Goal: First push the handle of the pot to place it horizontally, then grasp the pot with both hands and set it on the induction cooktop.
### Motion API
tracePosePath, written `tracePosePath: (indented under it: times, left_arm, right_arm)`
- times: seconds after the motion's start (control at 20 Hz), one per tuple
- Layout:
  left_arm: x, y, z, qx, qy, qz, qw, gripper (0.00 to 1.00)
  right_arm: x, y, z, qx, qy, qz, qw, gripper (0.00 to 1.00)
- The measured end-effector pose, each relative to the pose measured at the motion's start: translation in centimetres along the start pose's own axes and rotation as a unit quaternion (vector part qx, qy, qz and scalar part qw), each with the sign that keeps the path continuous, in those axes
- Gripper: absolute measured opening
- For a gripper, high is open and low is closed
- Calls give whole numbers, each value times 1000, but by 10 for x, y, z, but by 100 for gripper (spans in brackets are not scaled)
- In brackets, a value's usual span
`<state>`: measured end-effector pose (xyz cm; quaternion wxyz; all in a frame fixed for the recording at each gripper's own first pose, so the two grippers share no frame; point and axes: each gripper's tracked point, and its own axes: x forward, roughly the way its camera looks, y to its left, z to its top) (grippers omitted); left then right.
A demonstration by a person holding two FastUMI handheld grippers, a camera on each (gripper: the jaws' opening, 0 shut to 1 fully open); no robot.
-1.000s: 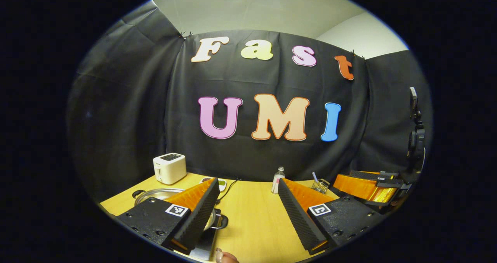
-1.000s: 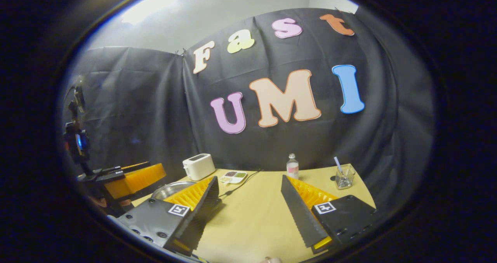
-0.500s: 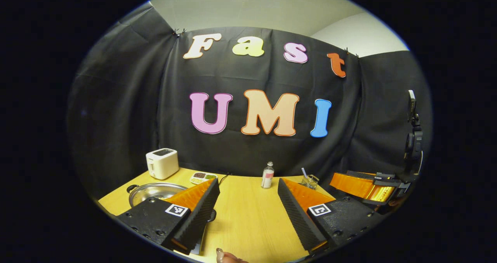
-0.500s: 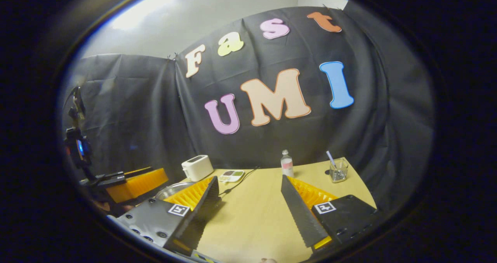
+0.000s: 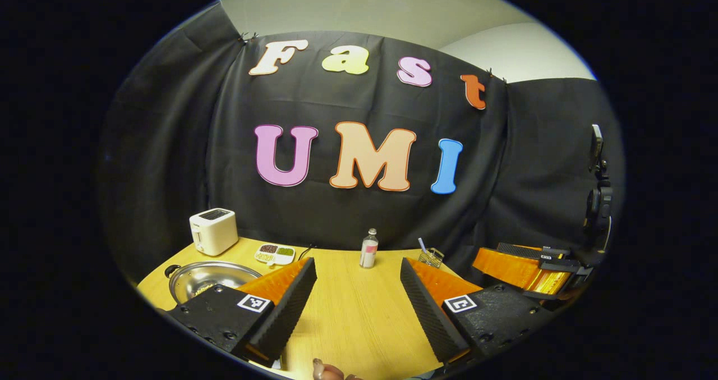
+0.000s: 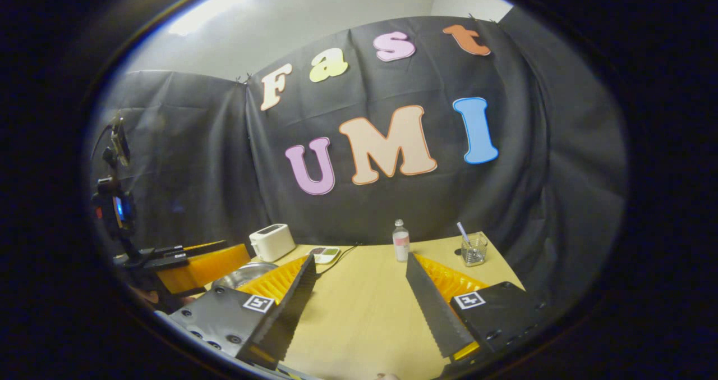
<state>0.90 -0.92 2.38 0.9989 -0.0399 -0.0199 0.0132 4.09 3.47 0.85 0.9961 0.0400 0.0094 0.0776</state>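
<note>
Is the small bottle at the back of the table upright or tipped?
Upright: the bottle stands on its base on the table, cap up.

Shiny metal pot [image 5: 203, 279] on a smooth, light wooden table [image 5: 359, 318]

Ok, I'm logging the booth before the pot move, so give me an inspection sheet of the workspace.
Surface: wooden table, bare in the middle.
Job's things: steel pot at the left; cooktop nothing seen.
Clutter: toaster, divided dish, bottle, glass holding a straw.
Grippers: left gripper open, empty; right gripper open, empty.
Cables: black cable beside the dish.
Surroundings: black cloth wall; device on a stand.
</note>
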Motion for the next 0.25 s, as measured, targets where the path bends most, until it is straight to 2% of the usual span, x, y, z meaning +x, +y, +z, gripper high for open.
tracePosePath:
  times: [0.15, 0.2, 0.25]
  left_arm:
    - [3, -2, -1, -1, 1, -8, 1000, 97]
    - [4, -2, -2, 0, 2, -9, 1000, 97]
    - [4, -2, -1, 1, 2, -10, 1000, 94]
  right_arm:
    - [1, -1, 0, 3, 1, -5, 1000, 94]
    - [1, -1, 1, 2, 1, -6, 1000, 100]
    - [2, -1, 1, 2, 1, -6, 1000, 100]
